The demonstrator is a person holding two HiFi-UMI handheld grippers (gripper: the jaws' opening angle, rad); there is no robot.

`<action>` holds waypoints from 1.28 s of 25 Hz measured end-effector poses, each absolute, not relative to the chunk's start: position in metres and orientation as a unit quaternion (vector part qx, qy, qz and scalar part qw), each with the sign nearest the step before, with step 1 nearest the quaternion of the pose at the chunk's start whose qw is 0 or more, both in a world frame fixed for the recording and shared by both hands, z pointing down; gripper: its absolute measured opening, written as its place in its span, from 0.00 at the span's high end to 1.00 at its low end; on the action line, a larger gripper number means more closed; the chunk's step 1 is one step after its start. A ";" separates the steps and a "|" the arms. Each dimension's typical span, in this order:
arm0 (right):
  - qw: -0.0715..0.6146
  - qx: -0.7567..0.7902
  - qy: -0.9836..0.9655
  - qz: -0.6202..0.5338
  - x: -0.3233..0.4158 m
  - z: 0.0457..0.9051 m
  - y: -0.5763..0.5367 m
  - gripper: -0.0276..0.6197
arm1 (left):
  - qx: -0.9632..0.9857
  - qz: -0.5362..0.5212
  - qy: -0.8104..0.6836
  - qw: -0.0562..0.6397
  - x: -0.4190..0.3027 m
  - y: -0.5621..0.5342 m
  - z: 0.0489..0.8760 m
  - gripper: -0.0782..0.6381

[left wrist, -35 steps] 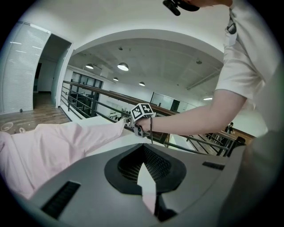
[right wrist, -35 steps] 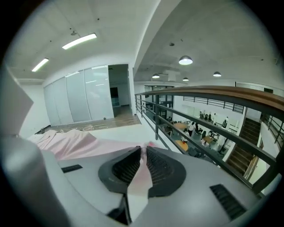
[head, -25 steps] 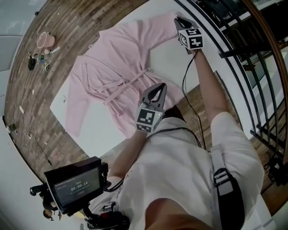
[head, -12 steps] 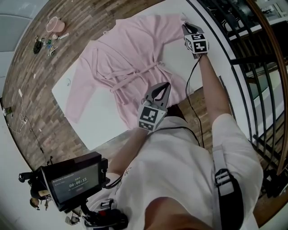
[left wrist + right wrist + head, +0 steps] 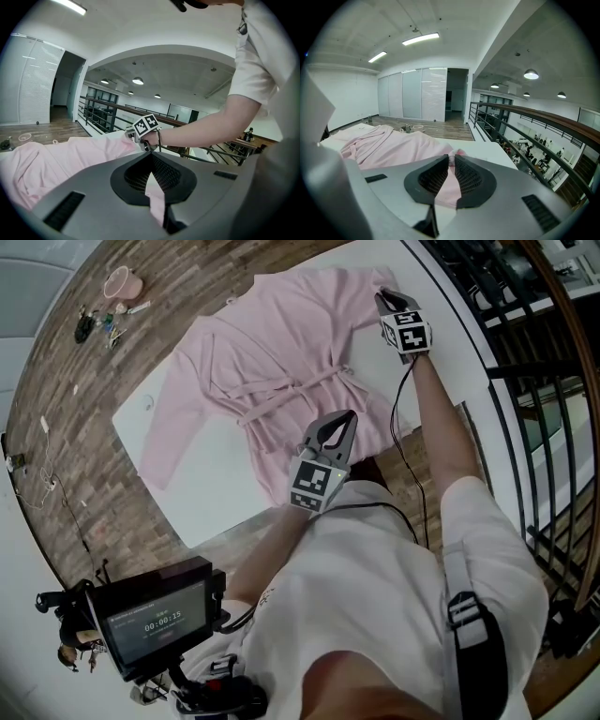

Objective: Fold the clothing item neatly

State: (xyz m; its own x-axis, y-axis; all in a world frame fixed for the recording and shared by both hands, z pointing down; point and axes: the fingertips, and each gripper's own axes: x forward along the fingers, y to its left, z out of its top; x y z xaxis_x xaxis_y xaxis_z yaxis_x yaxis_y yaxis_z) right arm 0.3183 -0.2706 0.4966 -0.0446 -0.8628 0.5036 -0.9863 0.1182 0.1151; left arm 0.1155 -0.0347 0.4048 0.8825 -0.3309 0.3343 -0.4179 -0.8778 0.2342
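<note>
A pink robe [image 5: 272, 362] with a tied belt lies spread on the white table [image 5: 211, 493]. My left gripper [image 5: 337, 423] is at the robe's near hem; in the left gripper view my left gripper [image 5: 151, 171] is shut with pink cloth [image 5: 154, 194] pinched between its jaws. My right gripper [image 5: 384, 299] is at the far right, at the robe's sleeve end. In the right gripper view my right gripper [image 5: 451, 164] is shut on a fold of pink fabric [image 5: 449, 185], and the rest of the robe [image 5: 389, 145] spreads out to the left.
A dark metal railing [image 5: 525, 381] runs close along the table's right side. On the wooden floor to the upper left sit a pink cup [image 5: 122, 282] and several small items [image 5: 94, 326]. A screen on a stand [image 5: 155, 615] is at the lower left.
My right gripper has drawn the sleeve end in toward the robe's body, so the sleeve no longer stretches out. My left gripper has shifted a little with the hem still pinched.
</note>
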 end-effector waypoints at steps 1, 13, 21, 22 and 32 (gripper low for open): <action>0.234 0.649 -0.711 0.133 0.316 0.497 -0.271 0.88 | 0.958 0.143 -0.196 0.151 0.114 -0.035 0.405 0.89; 0.237 0.635 -0.724 0.131 0.289 0.500 -0.274 0.88 | 0.958 0.138 -0.202 0.149 0.103 -0.037 0.403 0.89; 0.241 0.620 -0.736 0.126 0.264 0.507 -0.278 0.88 | 0.956 0.139 -0.210 0.148 0.093 -0.036 0.408 0.89; 0.242 0.618 -0.737 0.126 0.261 0.508 -0.277 0.88 | 0.956 0.140 -0.211 0.147 0.091 -0.036 0.409 0.89; 0.247 0.605 -0.747 0.122 0.230 0.515 -0.276 0.88 | 0.955 0.140 -0.218 0.147 0.074 -0.031 0.415 0.89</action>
